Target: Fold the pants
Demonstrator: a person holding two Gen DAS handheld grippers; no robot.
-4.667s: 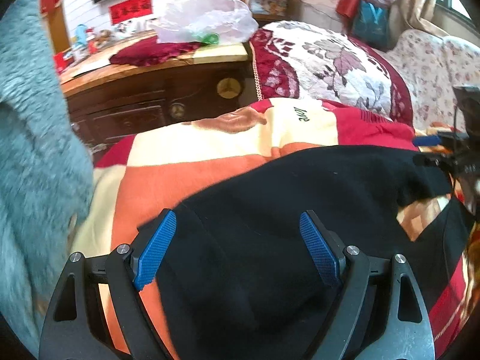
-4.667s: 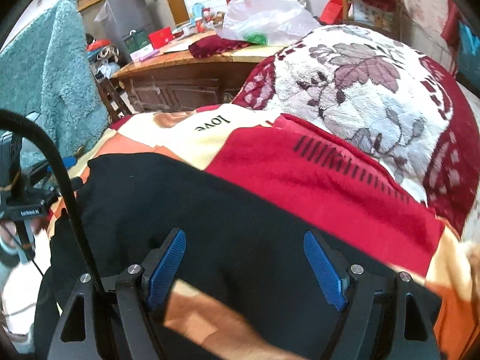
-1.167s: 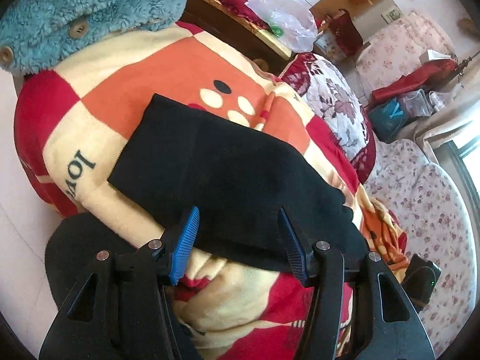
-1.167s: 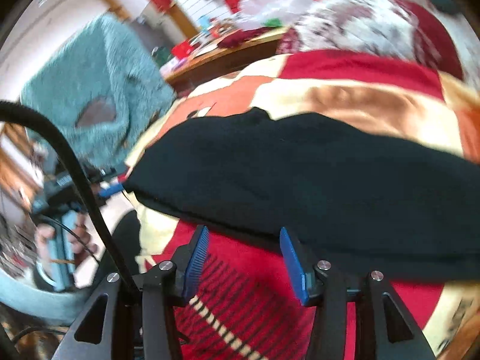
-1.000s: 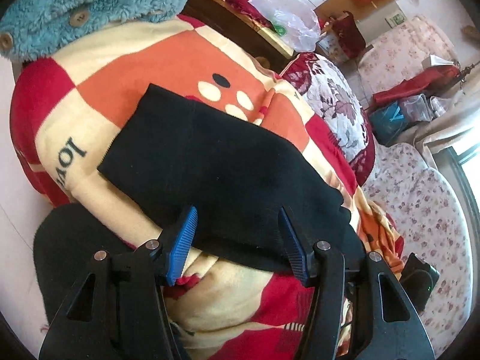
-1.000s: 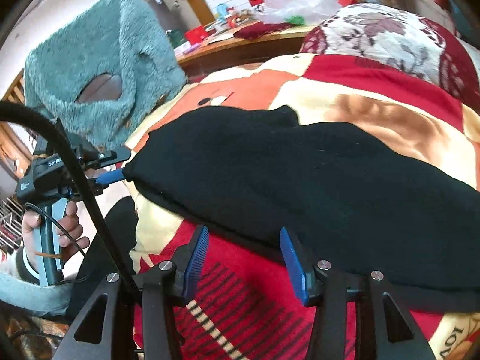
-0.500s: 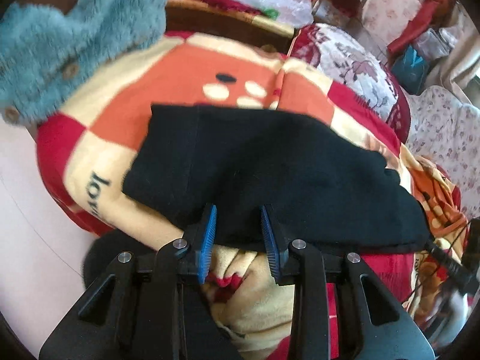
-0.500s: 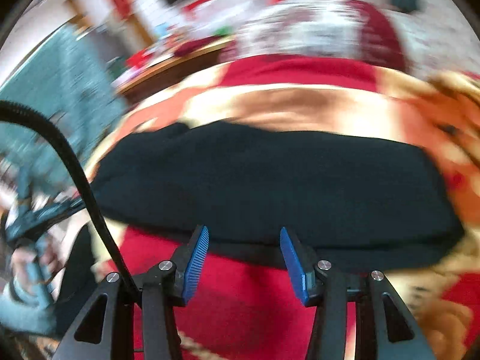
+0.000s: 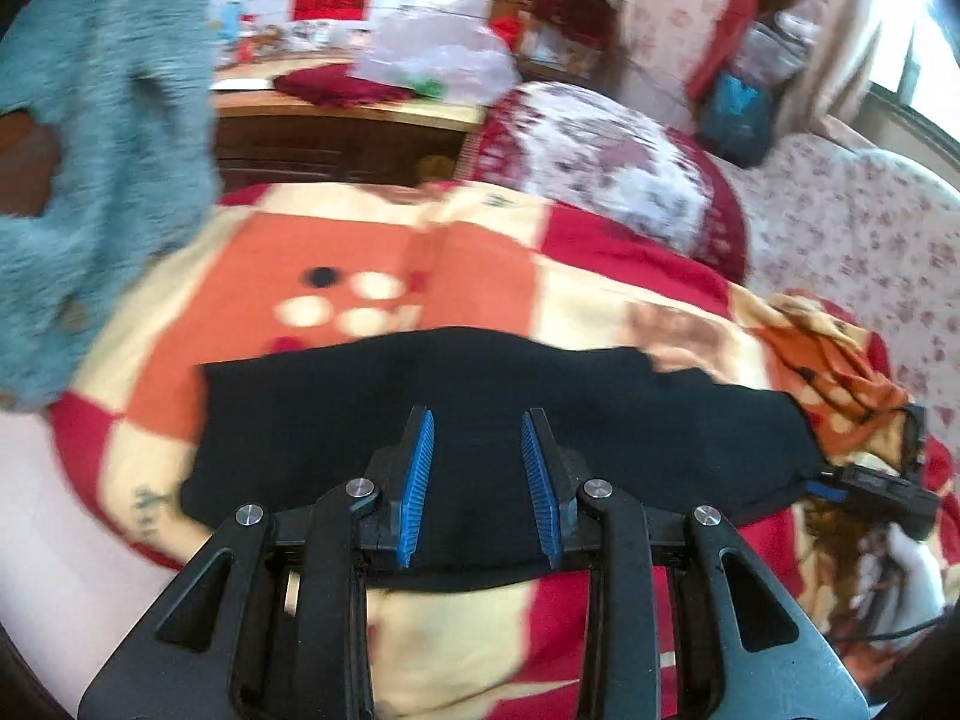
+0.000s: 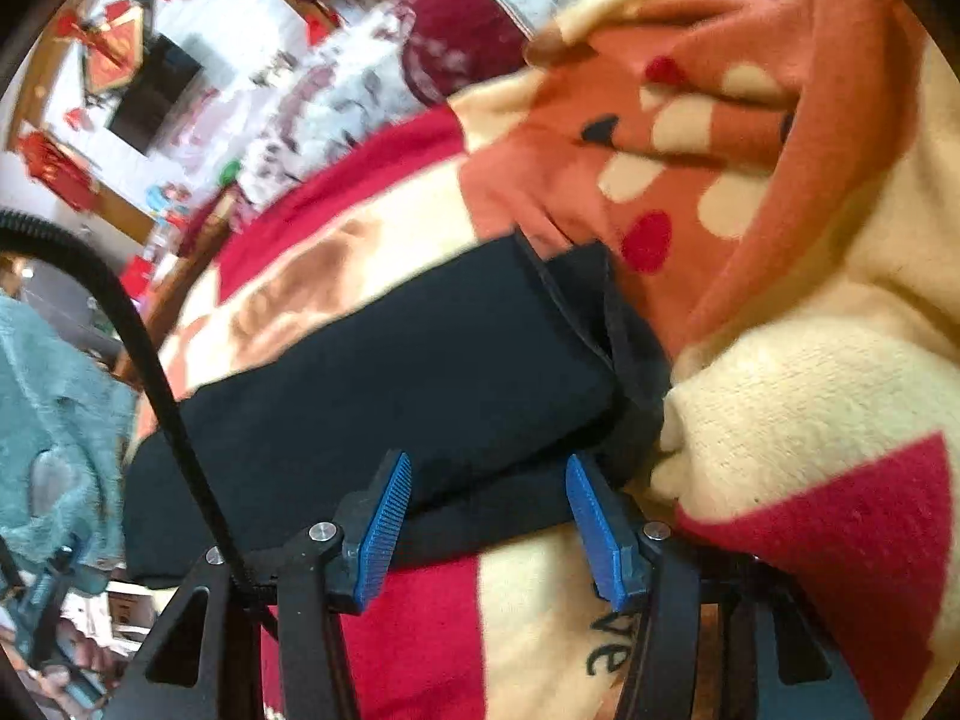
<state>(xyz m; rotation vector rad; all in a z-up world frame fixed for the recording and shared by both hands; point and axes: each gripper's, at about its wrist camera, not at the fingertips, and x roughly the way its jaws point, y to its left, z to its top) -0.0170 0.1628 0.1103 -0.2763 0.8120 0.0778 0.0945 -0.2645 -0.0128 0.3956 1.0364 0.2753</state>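
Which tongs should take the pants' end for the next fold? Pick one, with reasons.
Right, probably. The right tongs stand open at the layered end of the pants, edge between the pads. The left tongs sit mid-length on the near edge.

The black pants [image 10: 384, 360] lie folded in layers on the checked blanket [image 10: 798, 396] (red, cream and orange squares). The right gripper [image 10: 486, 468] has its blue pads [image 10: 384, 525] apart, one at each side of the near folded edge, and nothing is pinched between them. A black cable [image 10: 150, 360] curves up at the left. A teal fleece garment [image 10: 54, 414] hangs at the far left.
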